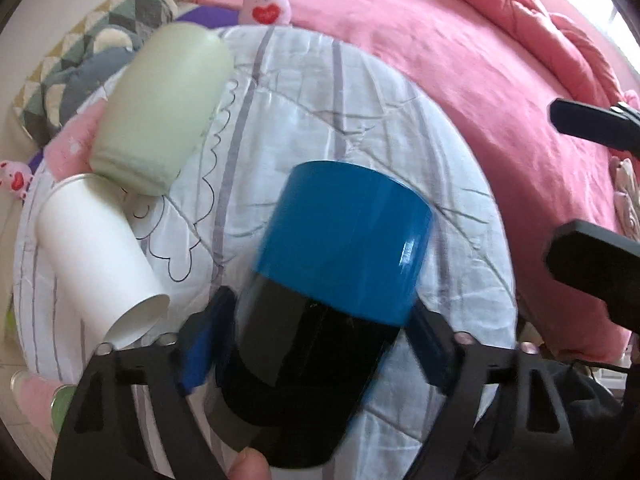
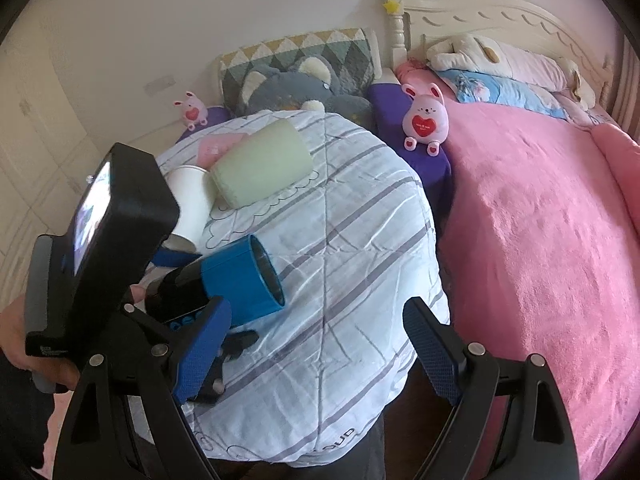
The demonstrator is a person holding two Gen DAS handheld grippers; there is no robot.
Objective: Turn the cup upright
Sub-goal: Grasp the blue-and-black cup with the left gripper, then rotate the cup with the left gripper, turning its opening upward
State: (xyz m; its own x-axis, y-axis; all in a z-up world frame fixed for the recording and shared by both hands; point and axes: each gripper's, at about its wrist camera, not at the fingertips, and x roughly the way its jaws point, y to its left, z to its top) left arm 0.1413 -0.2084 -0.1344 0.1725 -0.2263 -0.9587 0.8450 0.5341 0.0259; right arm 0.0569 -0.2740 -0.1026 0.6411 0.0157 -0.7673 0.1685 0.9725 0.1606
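Note:
My left gripper (image 1: 316, 344) is shut on a blue and black cup (image 1: 340, 248) and holds it tilted above the quilted white cloth (image 1: 360, 120). In the right wrist view the cup (image 2: 236, 280) lies almost sideways in the air, its open mouth facing right. A pale green cup (image 1: 164, 108) lies on its side at the far left, also in the right wrist view (image 2: 260, 164). A white paper cup (image 1: 96, 256) lies on its side against it, also in the right wrist view (image 2: 190, 196). My right gripper (image 2: 316, 352) is open and empty over the cloth's near edge.
The cloth (image 2: 340, 280) covers a small round table beside a bed with a pink blanket (image 2: 540, 240). A pink plush rabbit (image 2: 424, 120) sits by the bed. A grey plush toy (image 2: 288, 84) and a patterned cushion lie behind the table.

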